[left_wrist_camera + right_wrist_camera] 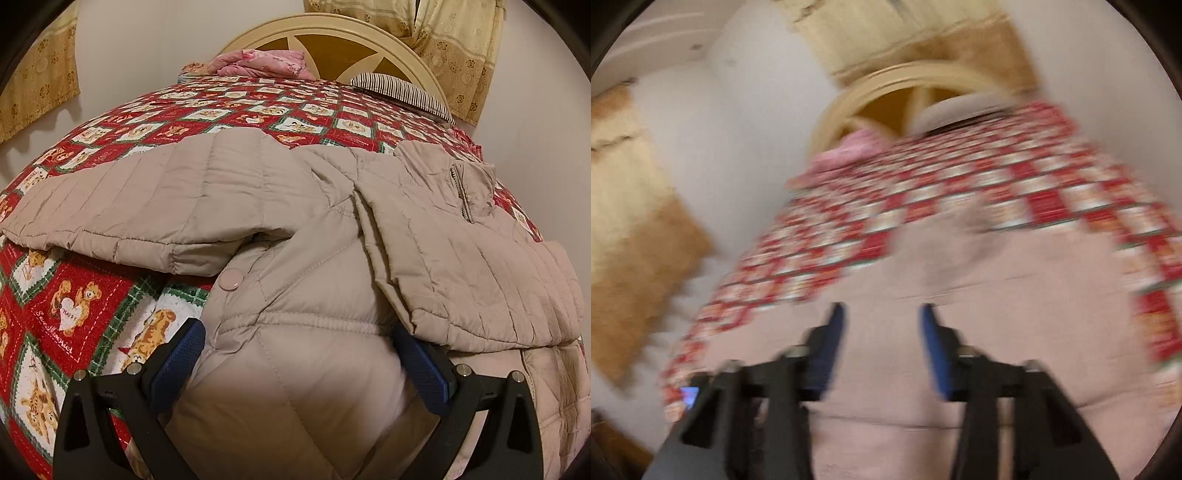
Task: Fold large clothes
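Observation:
A beige quilted jacket (295, 221) lies across a bed covered by a red teddy-bear quilt (74, 306). One sleeve (461, 258) is folded over the jacket's body on the right, and a round snap (229, 279) shows near the middle. My left gripper (299, 332) stands wide open low over the near hem. Puffy fabric fills the gap between its blue pads (177, 365). In the blurred right wrist view, my right gripper (882, 314) hovers over the jacket (997, 288), slightly open with nothing between its fingers.
A cream headboard (332, 40) stands at the far end of the bed, with pink bedding (258, 61) and a striped pillow (402, 90) before it. Yellow curtains (454, 40) hang on the walls. The quilt (849, 206) runs bare beyond the jacket.

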A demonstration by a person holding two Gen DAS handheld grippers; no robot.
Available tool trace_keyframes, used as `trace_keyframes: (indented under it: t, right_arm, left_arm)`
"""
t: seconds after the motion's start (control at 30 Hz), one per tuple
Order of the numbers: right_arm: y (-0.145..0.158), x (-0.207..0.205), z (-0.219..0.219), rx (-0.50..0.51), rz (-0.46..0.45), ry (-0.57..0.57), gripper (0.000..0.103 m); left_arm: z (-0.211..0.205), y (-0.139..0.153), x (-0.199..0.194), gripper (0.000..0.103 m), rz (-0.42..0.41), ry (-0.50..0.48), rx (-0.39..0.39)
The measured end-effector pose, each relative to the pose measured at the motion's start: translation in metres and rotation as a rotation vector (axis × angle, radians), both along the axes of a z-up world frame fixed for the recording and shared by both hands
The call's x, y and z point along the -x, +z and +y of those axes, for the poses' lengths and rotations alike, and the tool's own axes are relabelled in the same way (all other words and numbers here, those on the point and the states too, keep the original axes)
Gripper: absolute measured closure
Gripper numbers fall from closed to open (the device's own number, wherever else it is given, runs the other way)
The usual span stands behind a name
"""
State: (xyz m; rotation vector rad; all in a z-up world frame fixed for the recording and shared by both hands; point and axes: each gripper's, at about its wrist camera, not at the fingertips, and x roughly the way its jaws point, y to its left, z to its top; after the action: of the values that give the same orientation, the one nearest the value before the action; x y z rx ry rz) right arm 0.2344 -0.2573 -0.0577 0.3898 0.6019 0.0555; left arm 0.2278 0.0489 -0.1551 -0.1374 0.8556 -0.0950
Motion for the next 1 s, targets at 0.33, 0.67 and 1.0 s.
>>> trace_keyframes:
  t: [0.33, 0.67, 1.0]
  right_arm:
    - [-0.117, -0.017, -0.103, -0.083, 0.240, -0.354, 0.089]
    - [-0.107, -0.021, -0.081, -0.009, 0.150, -0.254, 0.026]
    - [-0.109, -0.011, -0.088, -0.009, 0.134, -0.242, 0.018]
  left_arm:
    - [0.000, -0.001, 0.000, 0.001, 0.003, 0.001, -0.013]
    - [0.060, 0.024, 0.023, 0.001, -0.032, 0.055, 0.206]
    - [0.268, 0.031, -0.005, 0.001, 0.006, 0.657, 0.239]
